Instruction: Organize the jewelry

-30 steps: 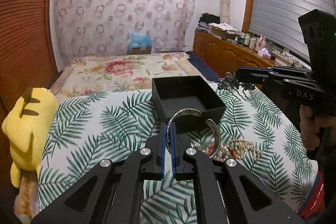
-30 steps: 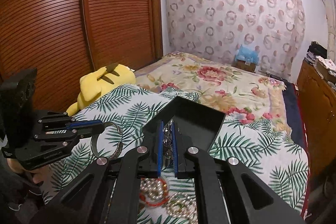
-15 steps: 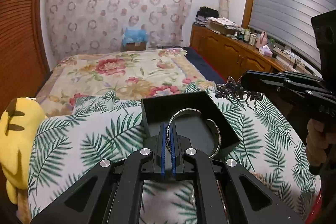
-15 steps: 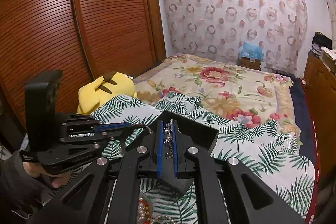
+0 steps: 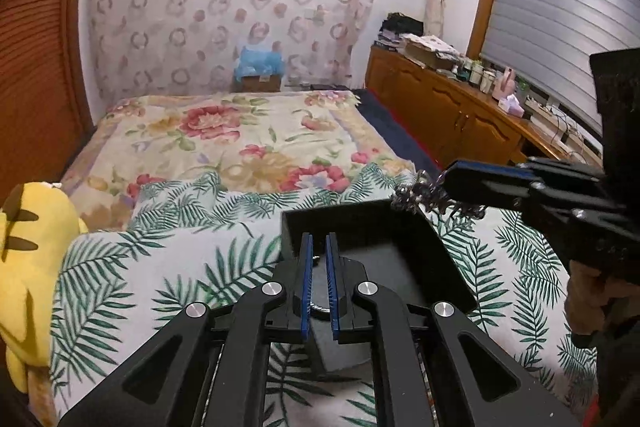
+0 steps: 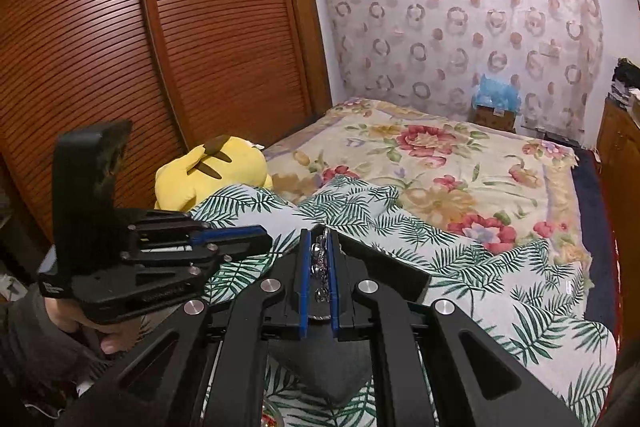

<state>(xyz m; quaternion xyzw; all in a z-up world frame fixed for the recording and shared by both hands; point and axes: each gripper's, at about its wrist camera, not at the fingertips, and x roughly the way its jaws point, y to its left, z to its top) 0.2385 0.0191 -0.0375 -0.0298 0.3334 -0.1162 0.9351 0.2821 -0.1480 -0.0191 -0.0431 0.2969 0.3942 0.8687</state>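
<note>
- spanning most of both views, a bed [image 5: 240,131] carries a floral quilt [image 6: 440,163] at the far end and a palm-leaf cover [image 5: 168,267] at the near end.
- filling the left half of the right wrist view, a slatted wooden wardrobe [image 6: 160,47] stands along the bed; a ring-patterned curtain [image 5: 224,7] hangs behind its far end.
- lying at the lower left edge of the left wrist view, a yellow plush toy [image 5: 28,251] rests on the bed beside the wardrobe.
- sitting right of centre on the palm-leaf cover, an open black box [image 5: 400,251] shows a dark interior; the near wall is hidden behind the left gripper.
- entering from the bottom of its own view, the left gripper [image 5: 319,247] reaches over the box; its blue pads have just been easing apart and stand a narrow gap apart, with a short piece of a twisted metal bangle [image 5: 320,308] visible low between them. whether the pads press on it cannot be told.
- coming in from the right edge of the left wrist view, the right gripper [image 5: 448,181] has its fingers together, clamped on a dark ornate hair clip [image 5: 416,197] hanging just above the box's far right corner.
- gripping each handle, a person's hand [image 5: 592,303] shows at the frame's edge.
</note>
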